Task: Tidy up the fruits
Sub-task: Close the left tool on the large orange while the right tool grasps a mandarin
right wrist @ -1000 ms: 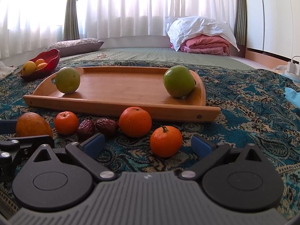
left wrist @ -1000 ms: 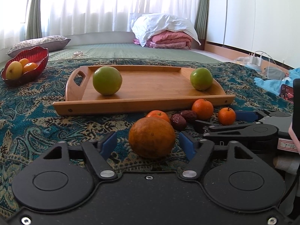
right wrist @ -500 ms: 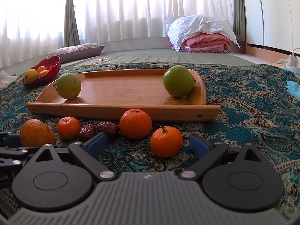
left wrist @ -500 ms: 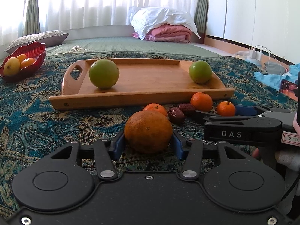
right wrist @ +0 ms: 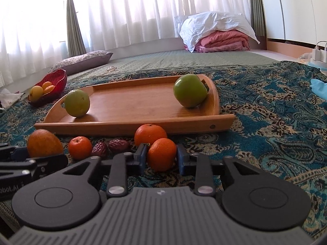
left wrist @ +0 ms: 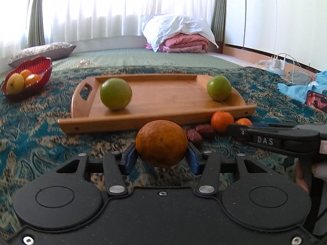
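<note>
In the left wrist view, the big orange (left wrist: 161, 143) between the fingers (left wrist: 129, 159) hides the small mandarin that lies straight ahead of them, and covers part of one of the two dried dates (left wrist: 194, 135) ahead and to the right. The right gripper (left wrist: 241, 131), cut off by the right edge, hides most of a mandarin (left wrist: 243, 121). The green fruit (left wrist: 115, 94) ahead and to the left is blurred.

In the right wrist view, the left gripper (right wrist: 24, 161), cut by the left edge, covers the big orange's underside. The mandarin (right wrist: 161, 154) between the fingers (right wrist: 141, 157) overlaps the orange (right wrist: 150, 133) beyond it.
</note>
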